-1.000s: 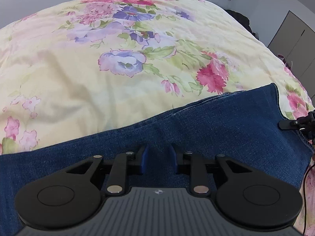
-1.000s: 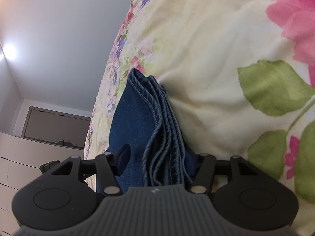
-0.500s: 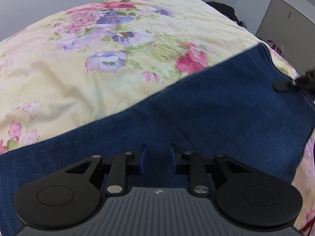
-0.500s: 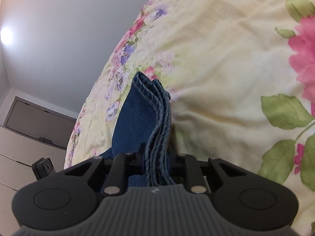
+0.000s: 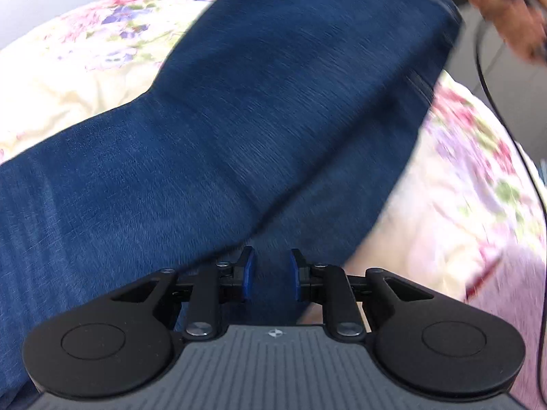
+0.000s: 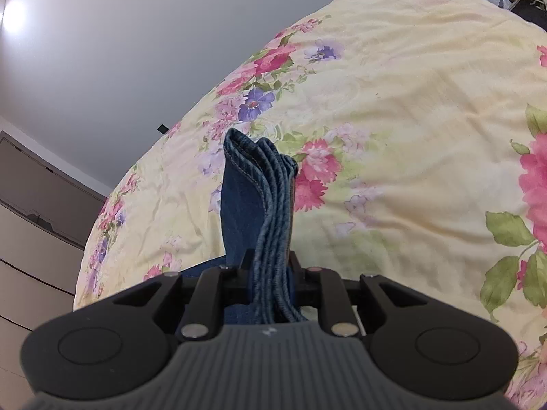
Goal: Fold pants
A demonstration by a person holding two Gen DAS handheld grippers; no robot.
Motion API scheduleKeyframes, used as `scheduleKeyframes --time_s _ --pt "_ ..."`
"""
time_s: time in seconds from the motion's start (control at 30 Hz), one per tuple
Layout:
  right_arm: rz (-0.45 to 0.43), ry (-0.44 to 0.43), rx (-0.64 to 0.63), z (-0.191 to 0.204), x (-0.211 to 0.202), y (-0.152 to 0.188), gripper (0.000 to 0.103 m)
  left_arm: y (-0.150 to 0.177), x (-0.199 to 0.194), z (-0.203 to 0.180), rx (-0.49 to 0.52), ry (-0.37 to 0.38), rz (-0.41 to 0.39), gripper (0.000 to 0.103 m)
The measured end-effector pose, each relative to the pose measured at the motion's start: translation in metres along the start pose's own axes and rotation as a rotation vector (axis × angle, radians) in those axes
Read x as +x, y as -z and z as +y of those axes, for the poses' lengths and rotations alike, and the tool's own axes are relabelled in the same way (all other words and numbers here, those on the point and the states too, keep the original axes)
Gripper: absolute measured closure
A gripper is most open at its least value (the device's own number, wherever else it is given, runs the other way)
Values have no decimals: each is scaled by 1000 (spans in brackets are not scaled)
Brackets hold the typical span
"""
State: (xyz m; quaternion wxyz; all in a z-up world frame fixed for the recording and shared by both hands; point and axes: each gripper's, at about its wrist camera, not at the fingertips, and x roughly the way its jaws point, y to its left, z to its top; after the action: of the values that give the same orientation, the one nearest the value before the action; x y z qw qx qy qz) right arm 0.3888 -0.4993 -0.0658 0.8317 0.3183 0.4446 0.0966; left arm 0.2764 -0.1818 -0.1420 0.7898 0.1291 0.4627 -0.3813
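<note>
Denim pants [image 5: 266, 109], dark blue, fill most of the left wrist view, stretched in a broad band from the lower left up to the top right, lying over a floral quilt [image 5: 78, 68] on the bed. Left claw [image 5: 271, 270]: blue pads [image 5: 247, 271] set a short gap apart with denim between them; the fabric runs straight out ahead of the claw, and the view is motion-blurred, so whether the pads actually pinch the cloth cannot be told. A fold ridge in the denim runs diagonally just ahead and to the left of this claw. At the far end of the band, top right, the person's hand [image 5: 509, 10] shows, blurred, with a black cable [image 5: 492, 102] trailing down beside it over the quilt.

Right claw [image 6: 271, 266]: closed on the pants [image 6: 249, 201], jaws pressed against a stack of several hemmed edges. The stitched hems stand up on edge between the jaws and project forward from the claw, layers fanned slightly at the far tip. Beyond and to the right of this claw lies the pale yellow quilt [image 6: 410, 119] with pink and purple flowers. To the left of the claw, a grey wall [image 6: 119, 51] and a cabinet front [image 6: 30, 212]
</note>
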Motion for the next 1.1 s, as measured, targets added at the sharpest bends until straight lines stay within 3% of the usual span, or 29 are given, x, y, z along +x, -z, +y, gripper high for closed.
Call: scheduleKeyframes --time_s 0.13,0.33,0.47,0.6,0.77,0.97,1.1 --pt "7 28 -14 42 -6 1 90 10 -40 19 -29 -8 -33 80" --pt "22 50 -58 128 7 14 90 24 -116 89 -150 -167 -118 80" --pt "49 64 -88 182 36 27 90 39 -158 138 -241 -273 -157 80" --pt "99 67 -115 231 82 50 90 54 -179 172 -333 -322 -184 80" --pt "178 82 -146 268 156 86 90 78 -186 204 -398 -332 -189 80" --pt "294 134 -180 278 242 129 87 100 -179 223 -446 -290 -174 80" --pt "343 125 -247 282 270 147 74 107 -177 234 -515 -240 -192 79"
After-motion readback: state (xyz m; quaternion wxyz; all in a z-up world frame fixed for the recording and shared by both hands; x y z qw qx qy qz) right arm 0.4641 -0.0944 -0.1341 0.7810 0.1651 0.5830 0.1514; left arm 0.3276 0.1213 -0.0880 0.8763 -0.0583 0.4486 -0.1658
